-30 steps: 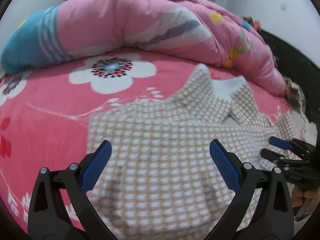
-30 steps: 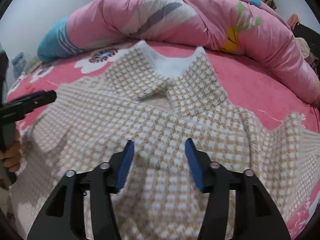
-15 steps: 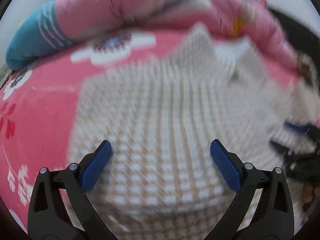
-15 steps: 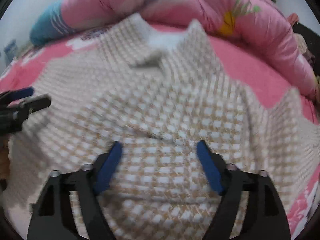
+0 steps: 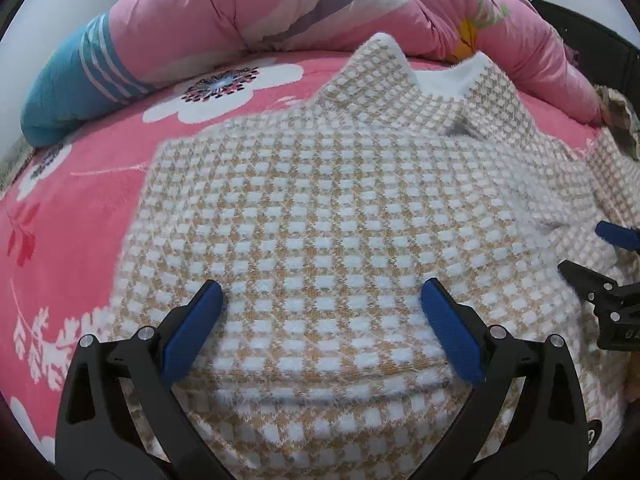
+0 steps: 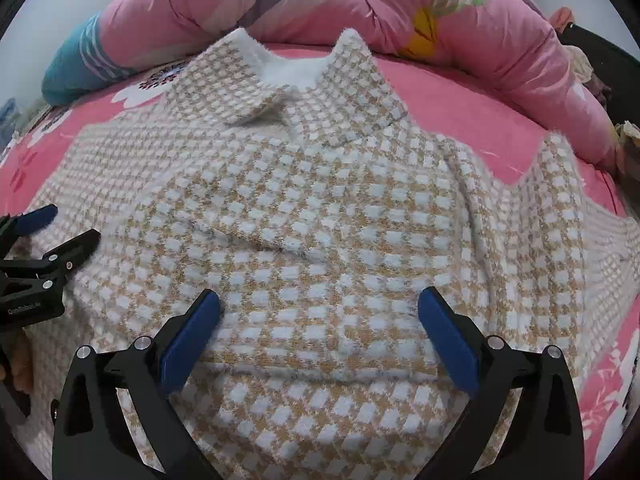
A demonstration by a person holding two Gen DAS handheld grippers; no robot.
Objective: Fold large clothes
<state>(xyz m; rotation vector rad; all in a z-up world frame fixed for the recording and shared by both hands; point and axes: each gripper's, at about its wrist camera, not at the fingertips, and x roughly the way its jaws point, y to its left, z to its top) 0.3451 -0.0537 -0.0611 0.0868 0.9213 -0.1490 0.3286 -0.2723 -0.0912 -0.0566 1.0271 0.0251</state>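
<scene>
A fuzzy beige-and-white checked garment (image 5: 320,200) lies spread front-up on the bed, its white-lined collar (image 6: 288,68) at the far end. One sleeve (image 6: 260,236) is folded across the chest. My left gripper (image 5: 320,286) hovers open over the garment's left half, with fabric below the blue pads but not pinched. My right gripper (image 6: 319,294) hangs over the middle and right half; its jaws are opening wide and grip nothing. Each gripper shows at the edge of the other's view: the right gripper (image 5: 600,256) and the left gripper (image 6: 66,226).
The bed sheet (image 5: 80,200) is pink with white flowers. A bunched pink duvet (image 5: 280,12) with a blue striped end (image 5: 72,80) lies along the far side behind the collar. A dark edge (image 5: 592,40) borders the bed at the right.
Both grippers have moved forward and lower over the garment, which now fills more of each view. The right gripper's jaws have spread from narrow to wide. The left jaws stayed open.
</scene>
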